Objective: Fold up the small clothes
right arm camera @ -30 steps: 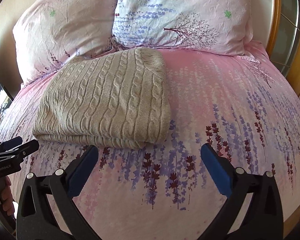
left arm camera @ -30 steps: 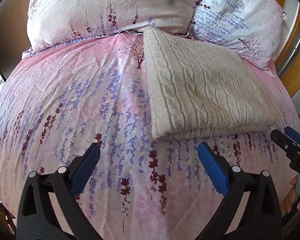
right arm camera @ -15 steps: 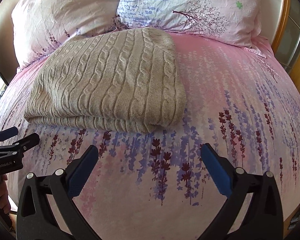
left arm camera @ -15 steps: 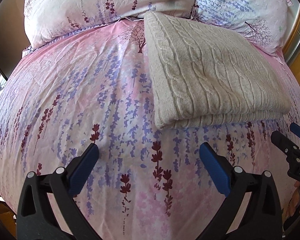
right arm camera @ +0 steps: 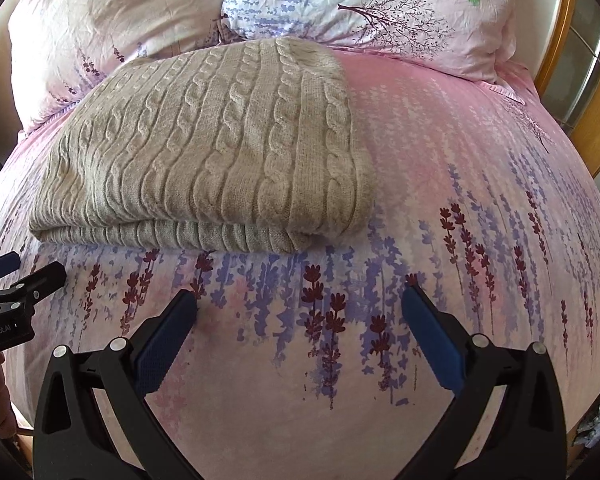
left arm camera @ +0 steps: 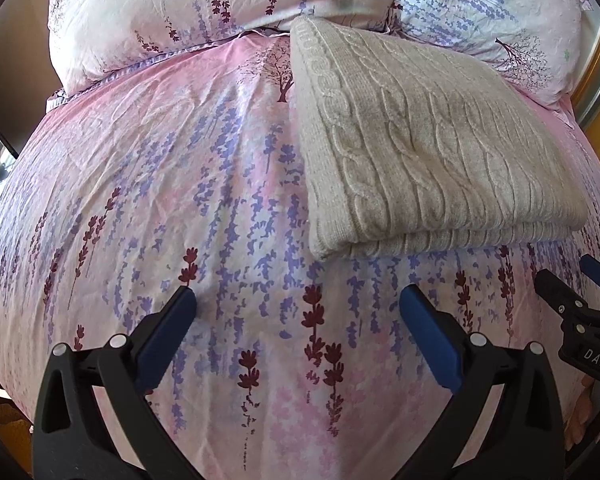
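Nearest to you, the left gripper point(left arm camera: 298, 304) and the right gripper point(right arm camera: 300, 304) are hovering just above the pink floral-printed bedsheet point(left arm camera: 148, 184), and you are holding both with their blue-padded fingers spread wide and gripping nothing. Each gripper is showing at the edge of the other's view, so you are keeping them side by side, short of the garment.

Just beyond the fingertips, the beige cable-knit folded sweater point(right arm camera: 212, 152) is lying flat on the sheet, already doubled into a thick rectangle, with its layered edge facing you. Judging by the chunky knit, it is going to handle soft, bulky and fairly light; it is likely to sag and stretch rather than hold shape, though the ribbed texture is offering good friction against the pads.

Take hold at the two near corners of the layered edge, pinching through every layer so the fold is not slipping apart.

Farther back, the sweater's far edge is reaching the two floral-printed pillows point(right arm camera: 364, 4) leaning at the head of the bed.
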`<state>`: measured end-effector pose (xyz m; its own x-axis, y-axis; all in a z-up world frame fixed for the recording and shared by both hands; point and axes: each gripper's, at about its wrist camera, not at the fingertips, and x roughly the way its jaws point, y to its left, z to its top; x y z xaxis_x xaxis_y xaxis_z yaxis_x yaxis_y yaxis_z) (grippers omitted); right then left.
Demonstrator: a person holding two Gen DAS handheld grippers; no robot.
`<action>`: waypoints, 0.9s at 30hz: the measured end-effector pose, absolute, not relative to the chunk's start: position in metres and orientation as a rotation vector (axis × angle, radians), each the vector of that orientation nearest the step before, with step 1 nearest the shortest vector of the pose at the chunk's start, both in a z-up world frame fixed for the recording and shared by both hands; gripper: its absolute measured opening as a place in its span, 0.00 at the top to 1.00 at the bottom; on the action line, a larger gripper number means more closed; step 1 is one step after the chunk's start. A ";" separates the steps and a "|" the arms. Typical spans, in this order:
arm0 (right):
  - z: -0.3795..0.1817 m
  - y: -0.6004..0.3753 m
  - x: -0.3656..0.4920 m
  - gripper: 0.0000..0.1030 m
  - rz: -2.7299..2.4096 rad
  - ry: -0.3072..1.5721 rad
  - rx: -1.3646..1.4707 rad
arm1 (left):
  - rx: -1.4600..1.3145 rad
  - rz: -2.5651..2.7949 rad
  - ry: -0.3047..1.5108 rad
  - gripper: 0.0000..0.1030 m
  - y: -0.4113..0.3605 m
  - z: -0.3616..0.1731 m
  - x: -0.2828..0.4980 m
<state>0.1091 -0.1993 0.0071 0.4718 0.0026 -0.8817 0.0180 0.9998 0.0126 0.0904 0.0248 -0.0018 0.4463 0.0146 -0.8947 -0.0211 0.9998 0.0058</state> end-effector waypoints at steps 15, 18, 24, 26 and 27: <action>0.007 -0.197 0.108 0.01 -0.028 1.079 0.027 | -0.005 0.023 1.094 0.02 0.024 -0.002 0.089; 0.007 -0.198 0.108 0.01 -0.027 1.079 0.026 | -0.005 0.024 1.093 0.02 0.024 -0.002 0.089; 0.007 -0.198 0.108 0.01 -0.027 1.080 0.026 | -0.004 0.023 1.093 0.02 0.024 -0.002 0.089; 0.007 -0.198 0.108 0.01 -0.027 1.079 0.026 | -0.003 0.021 1.093 0.02 0.024 -0.002 0.089; 0.007 -0.198 0.108 0.01 -0.027 1.079 0.026 | -0.003 0.021 1.093 0.02 0.024 -0.002 0.089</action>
<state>0.1077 -0.1976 0.0070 0.4718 -0.0097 -0.8817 0.0352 0.9993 0.0078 0.0891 0.0241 -0.0022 0.4598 0.0156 -0.8879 -0.0186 0.9998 0.0079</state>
